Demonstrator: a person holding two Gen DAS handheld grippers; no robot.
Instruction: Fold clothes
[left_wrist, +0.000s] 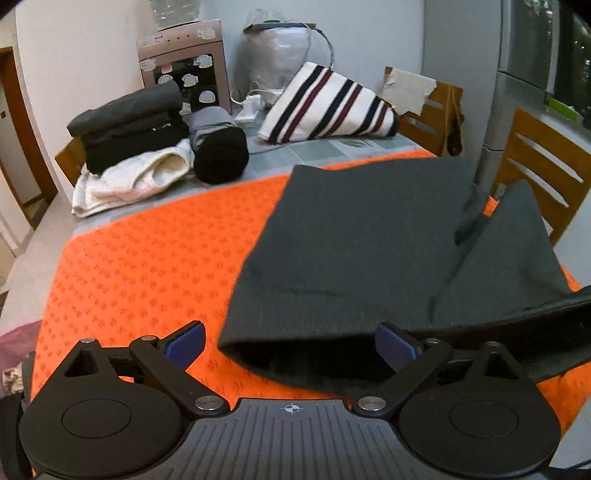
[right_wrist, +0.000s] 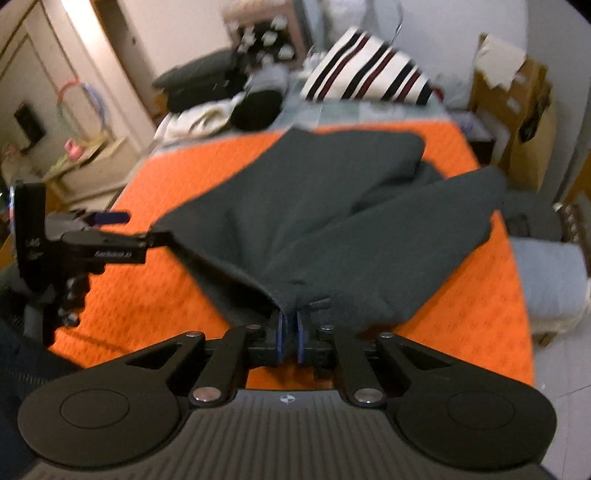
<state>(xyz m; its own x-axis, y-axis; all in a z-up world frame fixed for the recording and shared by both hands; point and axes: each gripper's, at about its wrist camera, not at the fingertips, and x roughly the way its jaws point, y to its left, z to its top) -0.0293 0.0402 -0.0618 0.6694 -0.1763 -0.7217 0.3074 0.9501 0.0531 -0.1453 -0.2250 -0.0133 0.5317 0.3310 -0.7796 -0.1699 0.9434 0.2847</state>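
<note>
A dark grey garment lies spread on the orange table cover, bunched into folds on its right side. My left gripper is open wide, and the garment's near folded edge lies between its blue pads without being pressed. In the right wrist view the garment tents up toward my right gripper, whose pads stand almost together and pinch its near edge. The left gripper shows there side-on at the garment's left corner.
At the table's far end are a stack of folded dark clothes, a white garment, a black roll and a striped cloth. Wooden chairs stand on the right. A blue-grey folded item sits off the right edge.
</note>
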